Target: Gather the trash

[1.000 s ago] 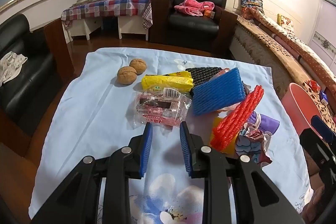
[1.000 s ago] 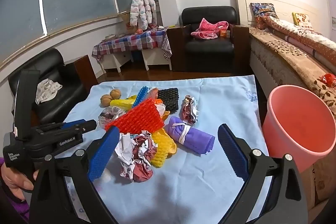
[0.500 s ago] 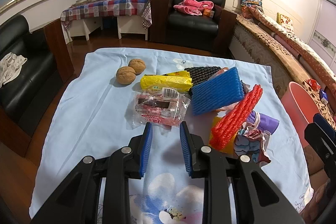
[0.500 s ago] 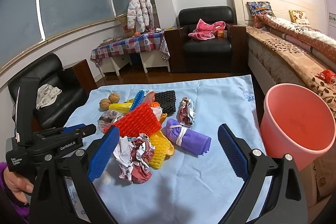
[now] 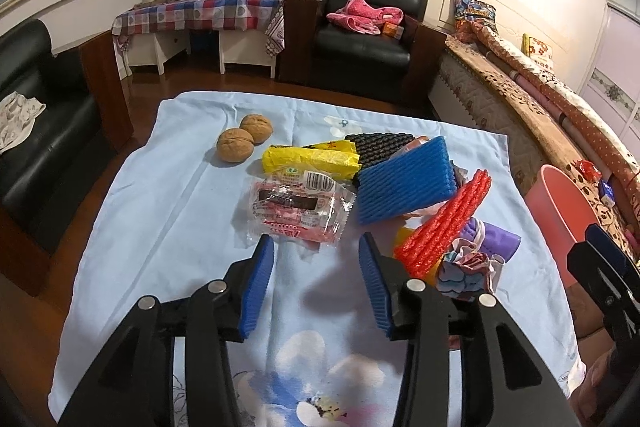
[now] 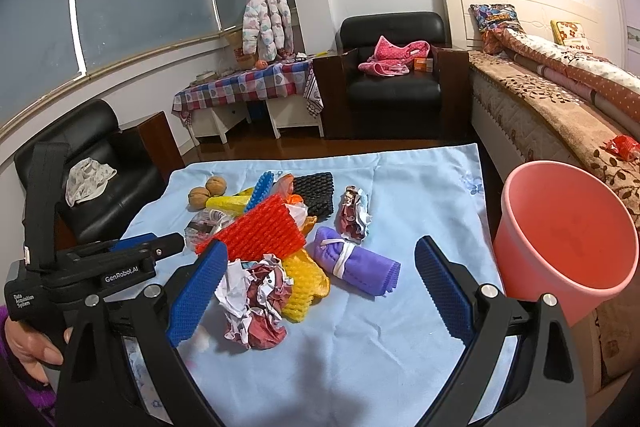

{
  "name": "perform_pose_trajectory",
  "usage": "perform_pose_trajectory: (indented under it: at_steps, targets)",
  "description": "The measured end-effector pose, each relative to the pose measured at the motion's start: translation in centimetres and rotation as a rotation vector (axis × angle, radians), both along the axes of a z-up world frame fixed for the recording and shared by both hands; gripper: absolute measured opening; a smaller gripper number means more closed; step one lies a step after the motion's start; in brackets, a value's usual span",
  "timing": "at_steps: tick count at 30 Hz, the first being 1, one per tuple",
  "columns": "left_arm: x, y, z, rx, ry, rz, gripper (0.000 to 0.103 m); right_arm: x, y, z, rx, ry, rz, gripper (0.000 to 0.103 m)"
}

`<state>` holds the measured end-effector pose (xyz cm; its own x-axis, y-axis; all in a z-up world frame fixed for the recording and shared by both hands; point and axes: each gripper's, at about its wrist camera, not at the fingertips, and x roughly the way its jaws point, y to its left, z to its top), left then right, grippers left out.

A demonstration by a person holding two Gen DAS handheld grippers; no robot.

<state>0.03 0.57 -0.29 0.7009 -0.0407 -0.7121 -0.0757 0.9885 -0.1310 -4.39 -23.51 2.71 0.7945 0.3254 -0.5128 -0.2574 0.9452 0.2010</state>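
Observation:
Trash is heaped on a light blue cloth (image 5: 168,203): a clear and red snack wrapper (image 5: 298,209), a yellow bag (image 5: 310,159), blue foam net (image 5: 406,183), red foam net (image 6: 256,233), a purple roll (image 6: 356,265) and crumpled paper (image 6: 256,301). My left gripper (image 5: 316,281) hovers just short of the snack wrapper; its jaws are opening and nothing is between them. My right gripper (image 6: 318,285) stands wide open above the crumpled paper and yellow net (image 6: 306,287), touching neither. A pink bucket (image 6: 568,239) stands at the table's right edge.
Two walnuts (image 5: 244,139) lie at the cloth's far left. A black foam net (image 6: 314,195) and another crumpled wrapper (image 6: 354,213) sit behind the heap. A black sofa (image 5: 36,123) is left, an armchair (image 5: 362,35) behind, a bed (image 6: 560,107) right.
The left gripper's jaws have spread apart from a narrow gap to a wide one. Neither hand has moved, and the trash lies as before.

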Motion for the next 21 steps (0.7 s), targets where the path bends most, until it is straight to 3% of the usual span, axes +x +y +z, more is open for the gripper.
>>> perform_pose_trajectory:
  at_steps: [21]
  targets:
    - [-0.28,-0.22,0.32,0.007,-0.01,-0.018,0.044,-0.19,0.21,-0.25,-0.007,0.009,0.016,0.095]
